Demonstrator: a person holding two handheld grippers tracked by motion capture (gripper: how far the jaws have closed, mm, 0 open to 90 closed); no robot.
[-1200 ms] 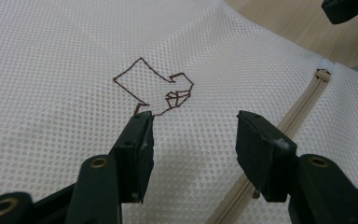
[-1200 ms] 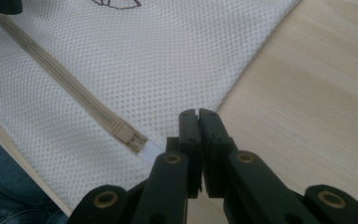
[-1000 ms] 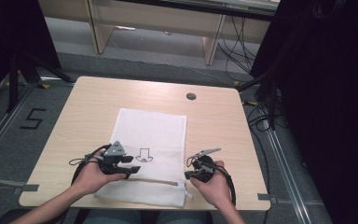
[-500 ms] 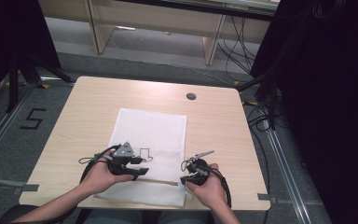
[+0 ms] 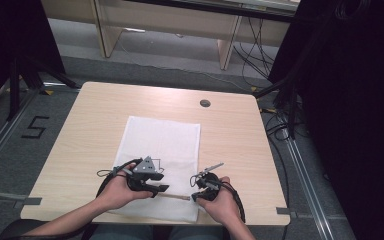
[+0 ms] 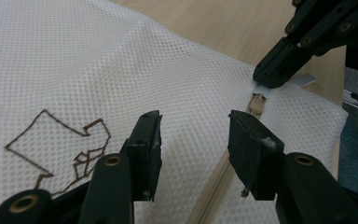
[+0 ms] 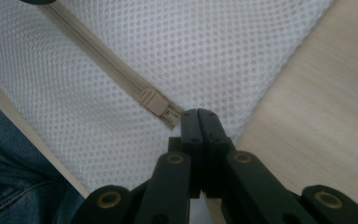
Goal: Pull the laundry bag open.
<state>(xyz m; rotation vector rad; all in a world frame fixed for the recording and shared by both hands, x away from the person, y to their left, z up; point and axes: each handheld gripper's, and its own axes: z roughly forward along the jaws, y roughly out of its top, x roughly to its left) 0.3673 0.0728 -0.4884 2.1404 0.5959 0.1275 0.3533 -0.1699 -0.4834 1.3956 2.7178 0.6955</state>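
white mesh laundry bag (image 5: 161, 150) lying flat on the wooden table (image 5: 240, 135), its zipped edge toward the person. the beige zipper (image 7: 93, 56) runs along that near edge; its slider (image 7: 158, 106) sits close to the bag's right-hand corner. right gripper (image 7: 198, 115): jaws pressed fully together just at the slider, apparently pinching the pull tab or the bag's end, though the exact thing gripped is hidden between the pads; the likely purpose is to anchor this end so the zipper stays taut. left gripper (image 6: 193, 140): jaws moderately apart and just now closing, straddling the zipper line with the mesh and zipper between the pads but not yet pressed; this placement suggests it is about to clamp the fabric beside the track to give a counter-hold. a brown stitched emblem (image 6: 60, 149) marks the bag's upper face. both hands rest low on the cloth, keeping it from sliding
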